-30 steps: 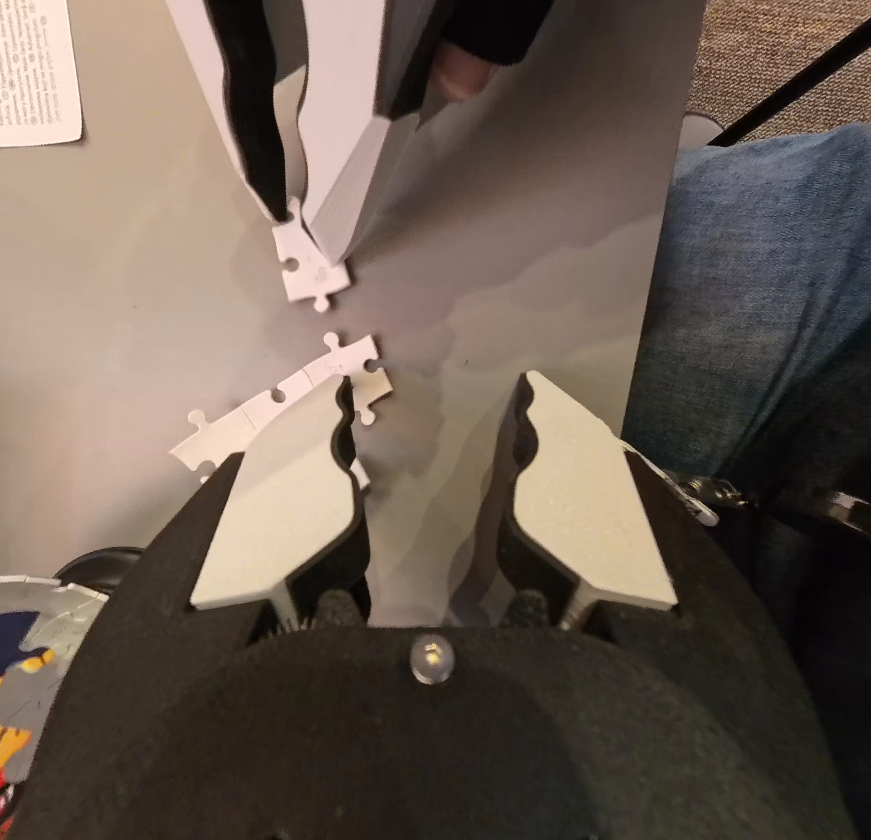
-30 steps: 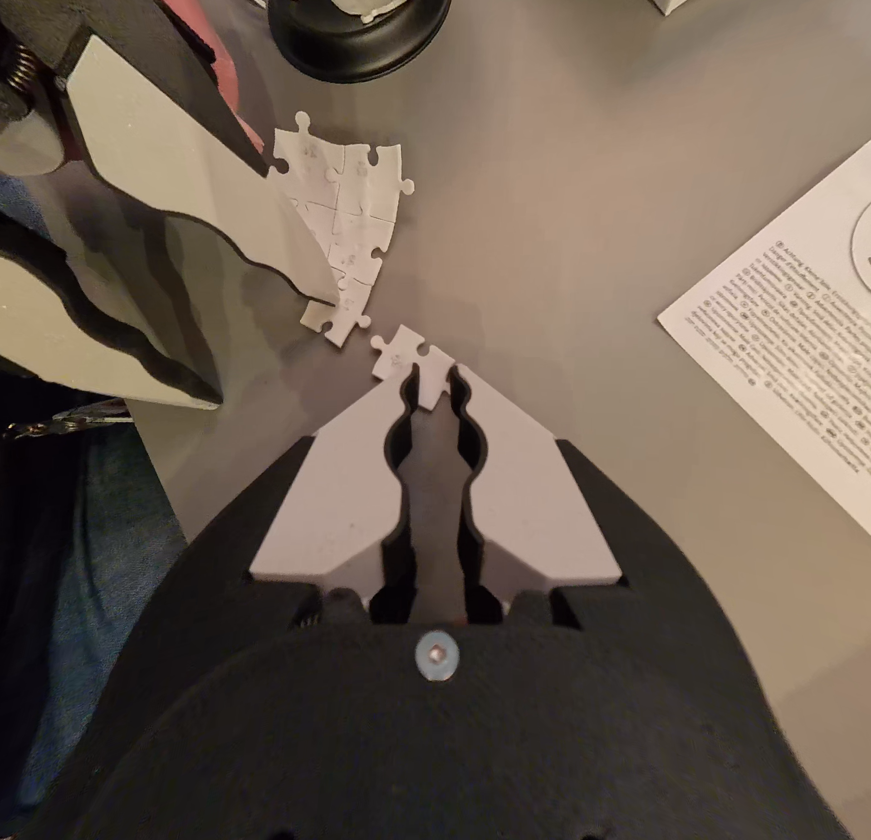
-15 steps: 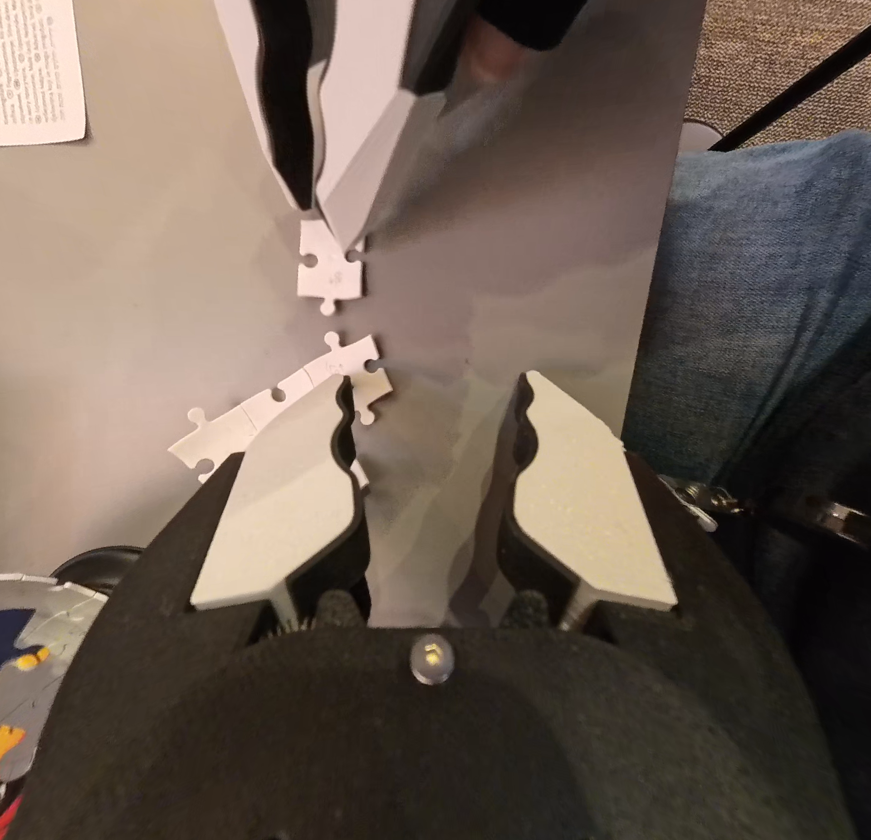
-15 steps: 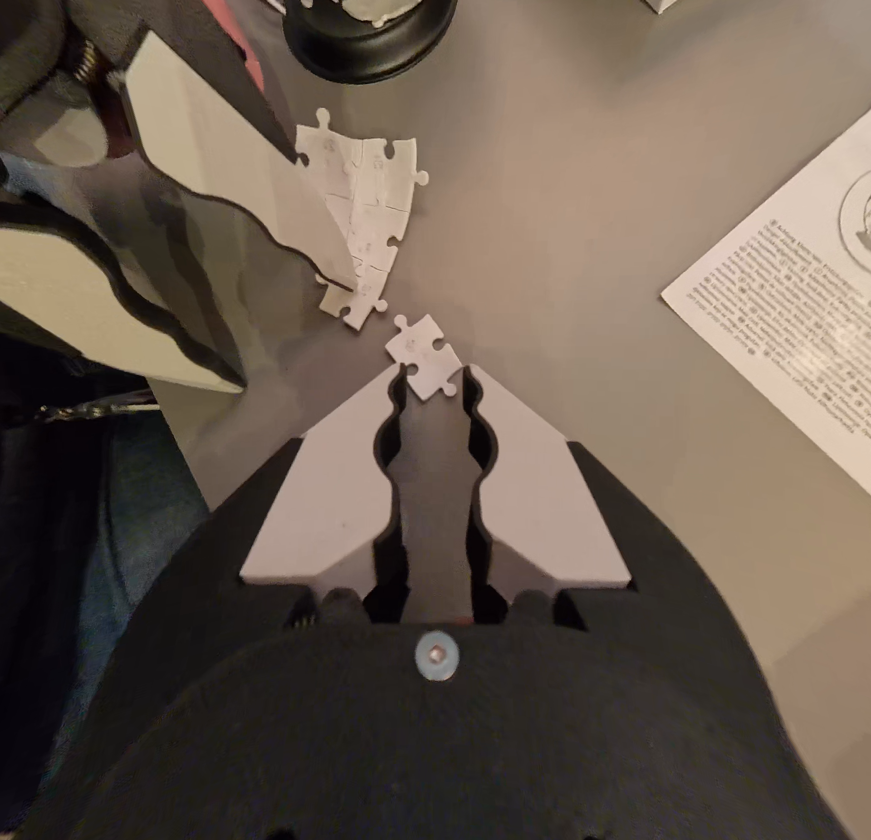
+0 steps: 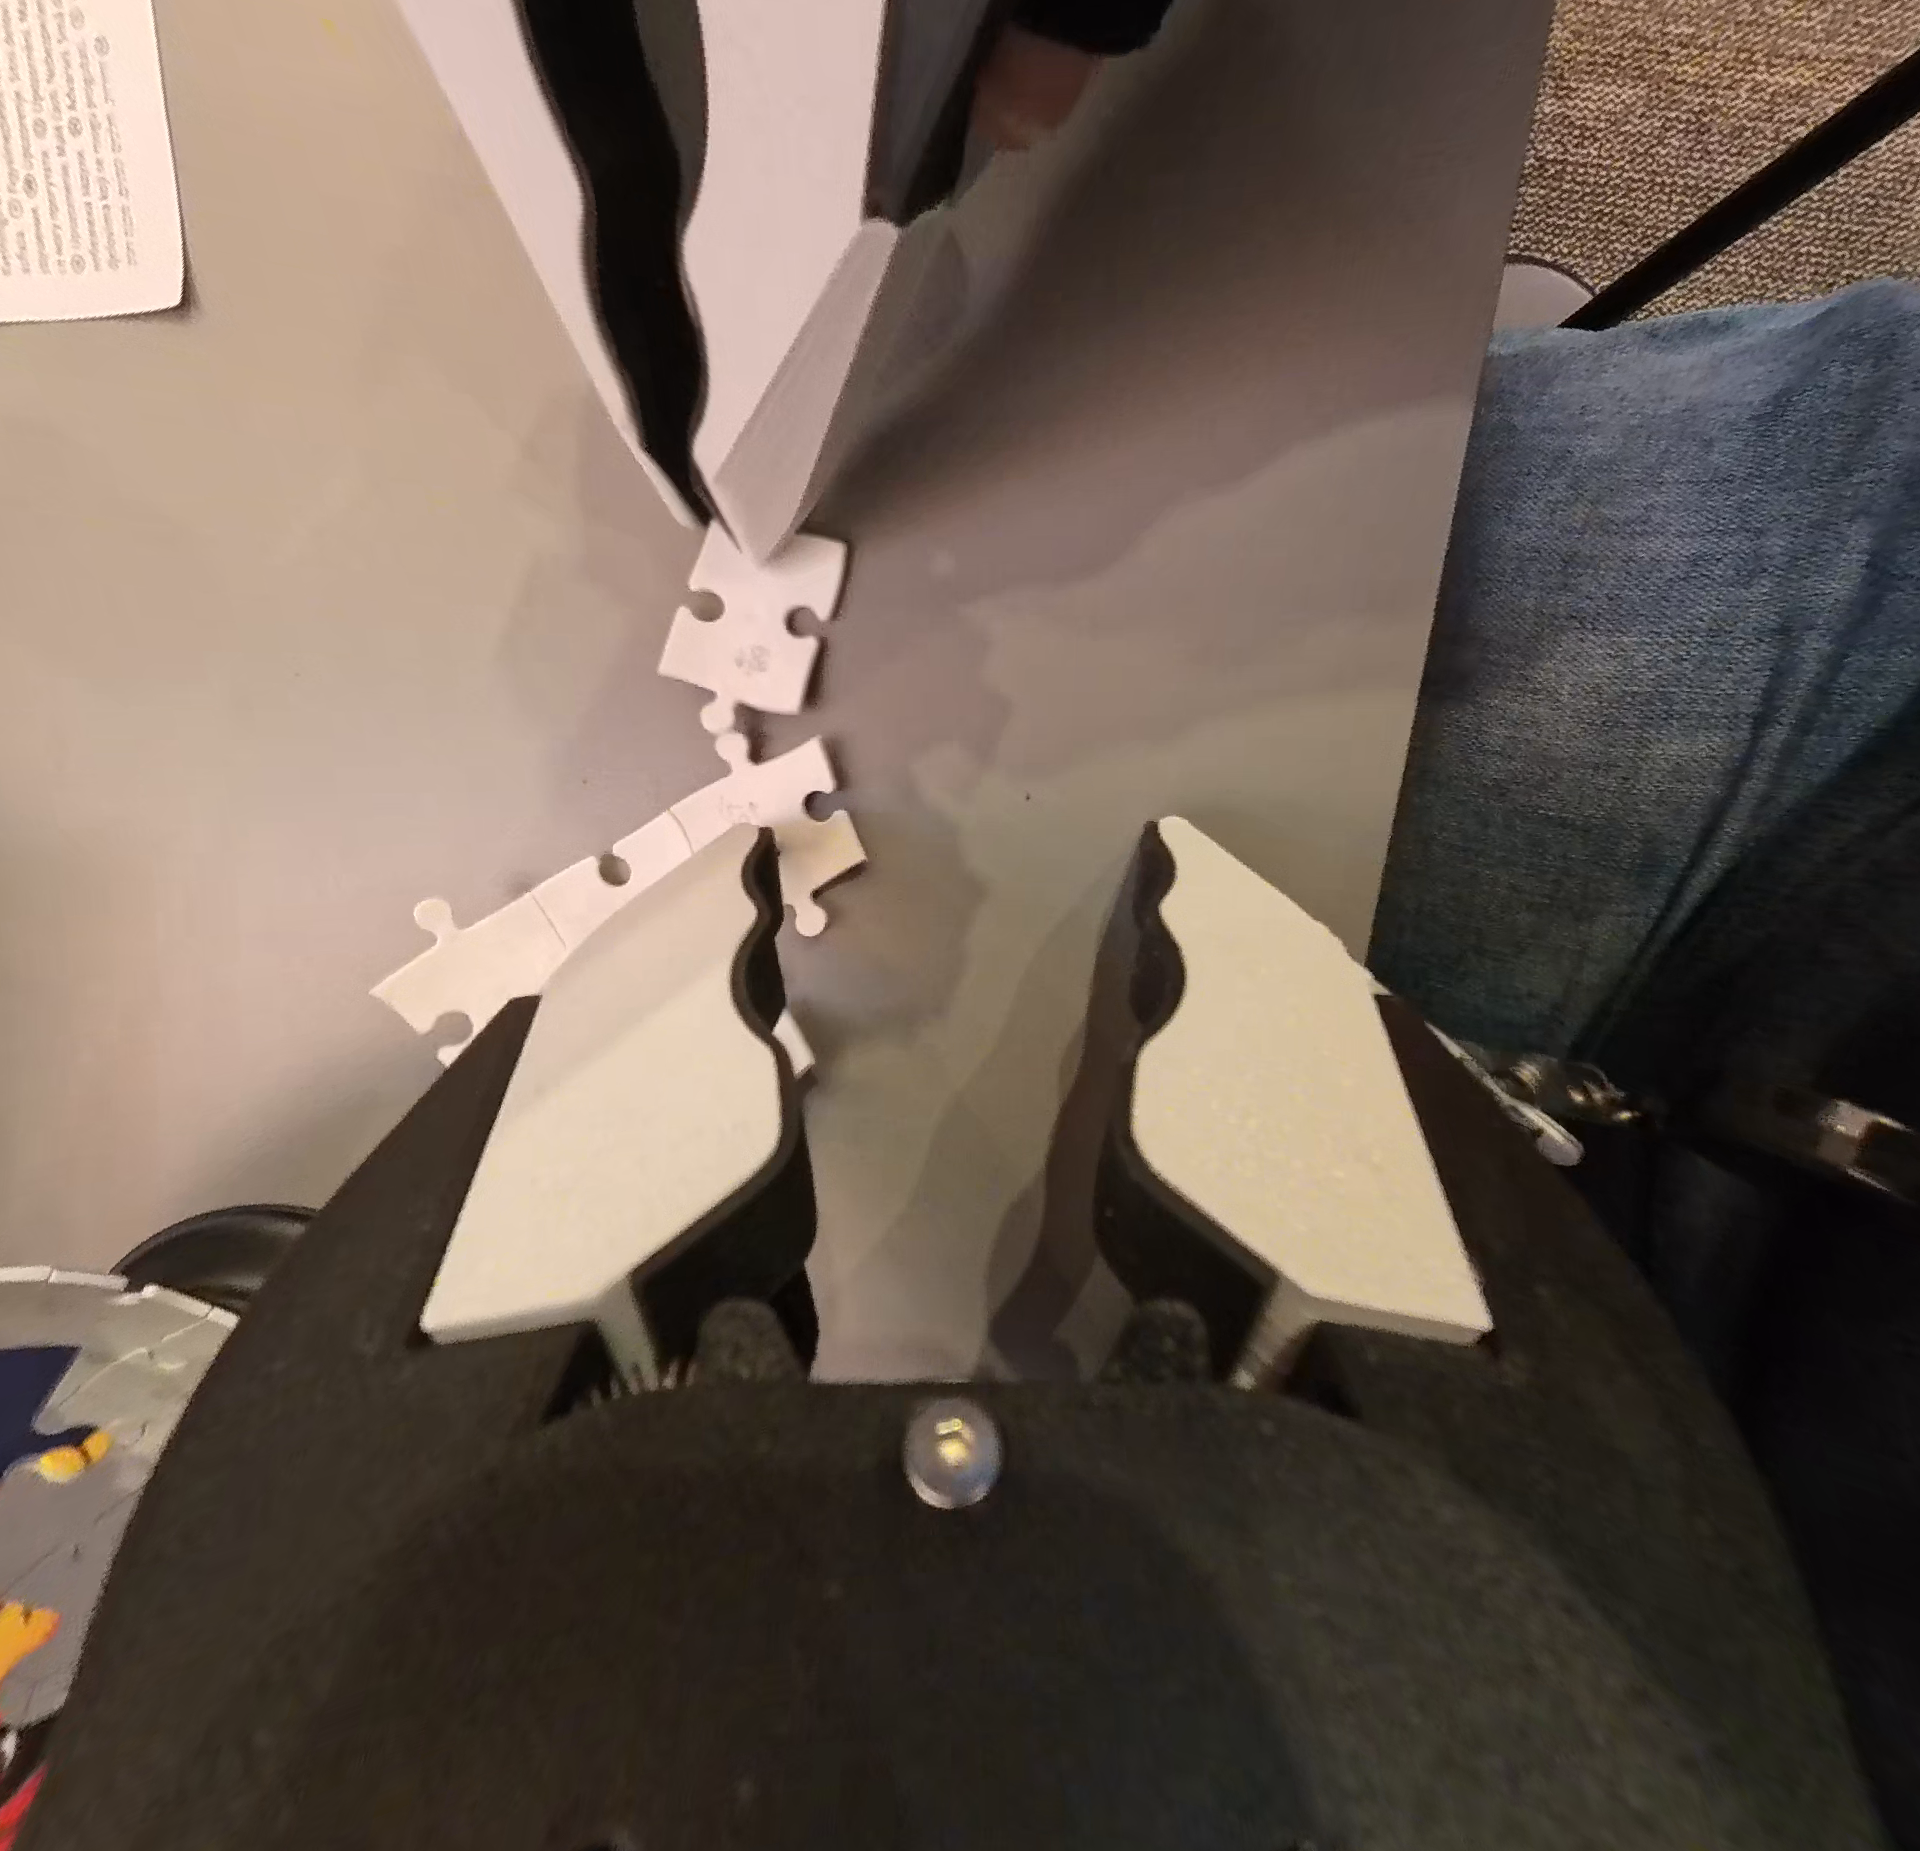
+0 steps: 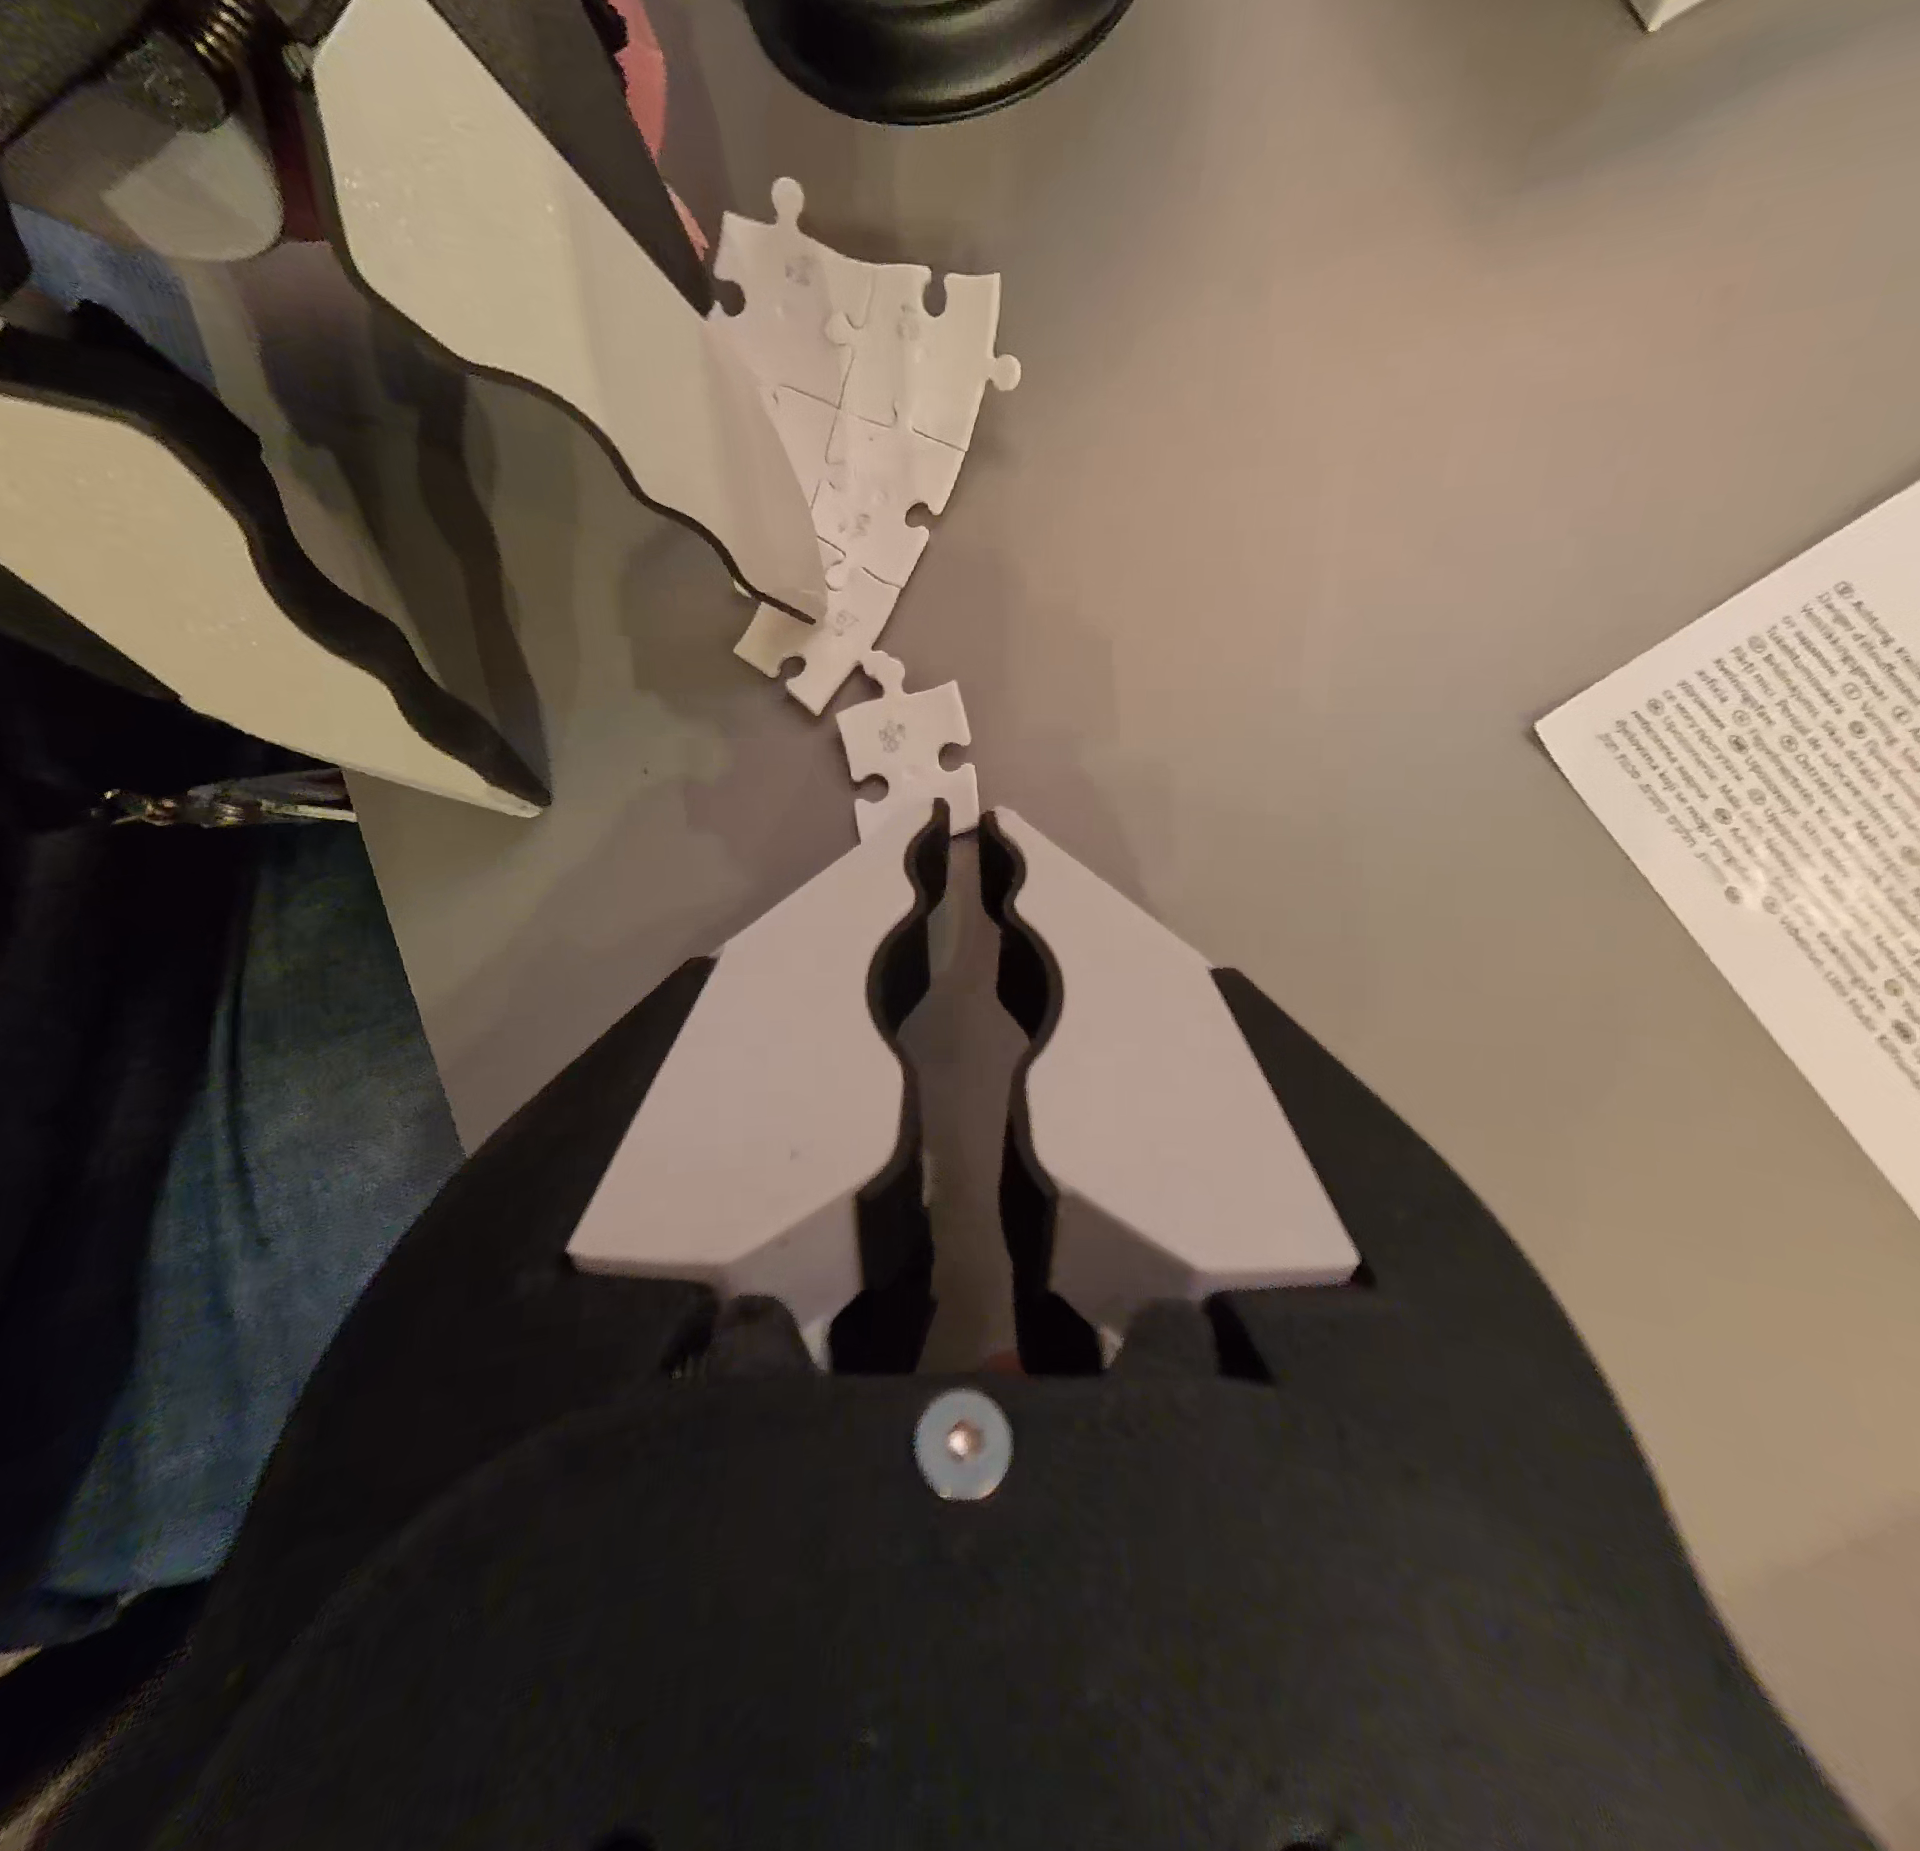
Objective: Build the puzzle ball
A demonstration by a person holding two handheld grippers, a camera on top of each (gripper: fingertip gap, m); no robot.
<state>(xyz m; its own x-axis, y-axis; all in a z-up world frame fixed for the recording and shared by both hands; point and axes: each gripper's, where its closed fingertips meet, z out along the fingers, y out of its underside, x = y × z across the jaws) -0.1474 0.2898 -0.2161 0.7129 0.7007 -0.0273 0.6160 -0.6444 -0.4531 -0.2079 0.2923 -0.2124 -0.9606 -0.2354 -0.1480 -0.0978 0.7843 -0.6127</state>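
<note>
The right claw (image 6: 966, 822) was clamped on the edge of a single white puzzle piece (image 6: 907, 752), blank side up, knob aimed at the joined strip of pieces (image 6: 868, 419) (practically touching its tip). That strip curved across the grey worktop (image 6: 1351, 554), partly under the left claw (image 5: 951, 866), which hung open.
</note>
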